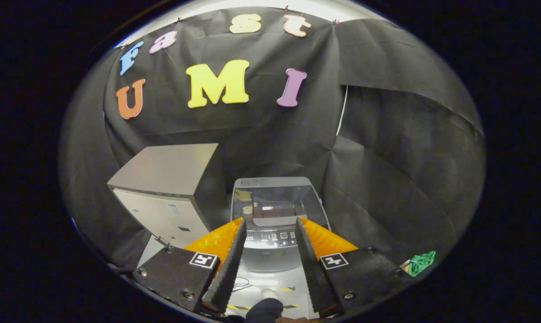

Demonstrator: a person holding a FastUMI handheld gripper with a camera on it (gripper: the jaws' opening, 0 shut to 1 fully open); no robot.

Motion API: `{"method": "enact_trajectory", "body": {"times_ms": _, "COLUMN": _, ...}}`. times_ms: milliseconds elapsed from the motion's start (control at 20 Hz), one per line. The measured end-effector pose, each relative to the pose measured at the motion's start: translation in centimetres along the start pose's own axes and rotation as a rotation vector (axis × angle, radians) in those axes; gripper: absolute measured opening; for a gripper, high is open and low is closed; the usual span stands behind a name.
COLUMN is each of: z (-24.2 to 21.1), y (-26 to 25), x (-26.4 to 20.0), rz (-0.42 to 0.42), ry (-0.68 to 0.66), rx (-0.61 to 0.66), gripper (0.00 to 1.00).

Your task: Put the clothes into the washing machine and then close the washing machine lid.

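Tongs (270,224) are spread apart, nothing between the fingers. You're high up and looking down at the washing machine (277,215), which sits just ahead of the fingertips, framed between them. Its lid (274,204) looks down flat, dark glass panel with a lighter handle piece at the near edge; the control strip (277,237) sits just nearer you than that.

The clothes look to be the green bundle (421,263) off beyond your right finger, well apart from the machine. Small in view and partly cut off, so I can't tell how many pieces there are or what they rest on.

Handling, my read:
- Fabric is soft and light, with no stiffness. It'll drape and trail, so pinch a thick fold or bunched ridge near the middle, not an edge.
- Close fully on it; a thin layer can slip out of the fingers.
- A trailing end may catch on the tub rim, so lift high before crossing over.
- The lid is rigid and probably hinged at the far side. Take it by the near handle piece; the glass looks slick.

If the lid really is shut, it has to be raised before any cloth goes in.

A grey cabinet (167,197) stands just left of the machine, so keep your swing clear of it.
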State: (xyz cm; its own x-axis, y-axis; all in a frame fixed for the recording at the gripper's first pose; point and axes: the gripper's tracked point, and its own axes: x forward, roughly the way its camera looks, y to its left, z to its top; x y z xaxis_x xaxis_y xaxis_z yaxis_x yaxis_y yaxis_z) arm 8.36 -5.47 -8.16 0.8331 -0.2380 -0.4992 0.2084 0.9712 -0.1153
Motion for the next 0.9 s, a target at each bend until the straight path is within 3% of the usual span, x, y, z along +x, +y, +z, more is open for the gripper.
{"method": "enact_trajectory", "body": {"times_ms": 300, "z": 2.3, "y": 0.4, "x": -9.0, "rz": -0.032, "ry": -0.164, "rx": -0.011, "gripper": 0.7}}
{"method": "enact_trajectory", "body": {"times_ms": 700, "z": 6.5, "y": 1.2, "x": -16.8, "rz": 0.068, "ry": -0.428, "rx": -0.014, "gripper": 0.7}}
{"method": "enact_trajectory", "body": {"times_ms": 900, "z": 5.6, "y": -0.6, "x": -21.7, "rz": 0.095, "ry": -0.5, "rx": -0.036, "gripper": 0.7}}
